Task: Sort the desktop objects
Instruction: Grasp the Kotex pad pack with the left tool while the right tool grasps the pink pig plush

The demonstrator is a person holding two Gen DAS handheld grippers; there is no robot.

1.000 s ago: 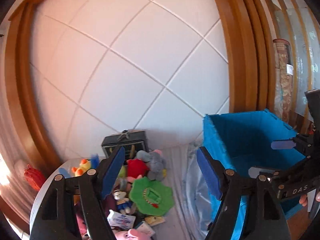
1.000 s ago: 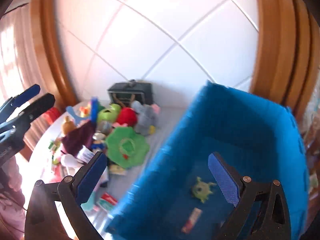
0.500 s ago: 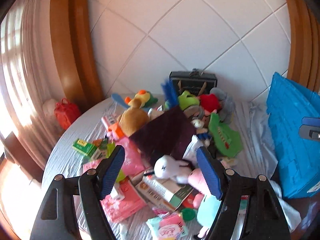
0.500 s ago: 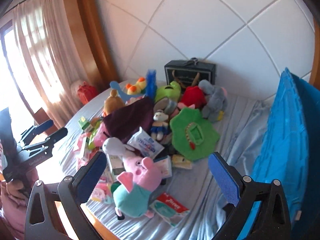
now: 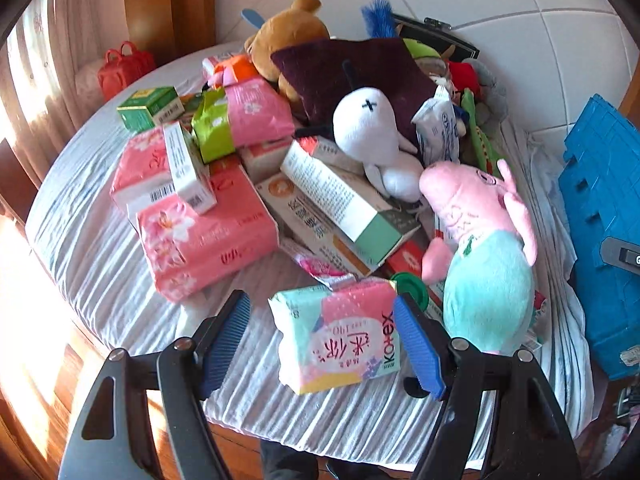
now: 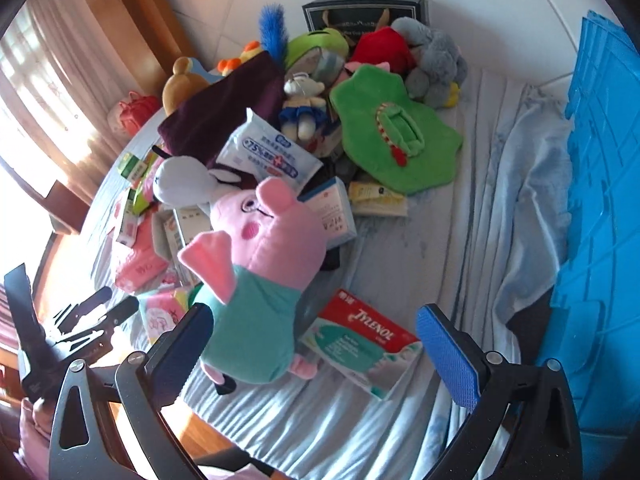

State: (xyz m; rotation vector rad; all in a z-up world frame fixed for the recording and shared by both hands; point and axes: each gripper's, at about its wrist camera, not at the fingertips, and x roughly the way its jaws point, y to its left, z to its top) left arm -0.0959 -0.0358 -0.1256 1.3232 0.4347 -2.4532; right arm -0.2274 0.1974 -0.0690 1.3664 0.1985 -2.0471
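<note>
Soft plush pig (image 6: pixel 260 276) with matt fabric; glossy plastic-wrapped tissue pack (image 5: pixel 340 336); smooth printed cardboard medicine box (image 6: pixel 360 344); crinkled striped cloth table cover (image 5: pixel 100 264); rigid ribbed blue plastic bin (image 6: pixel 600 200); ribbed blue pads (image 5: pixel 418 346) on matt black gripper arms.

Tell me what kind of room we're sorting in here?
Probably a home living or dining room: a round table under a striped cloth, piled with plush toys like the pig and household packs, beside a curtained window and a blue bin.
</note>
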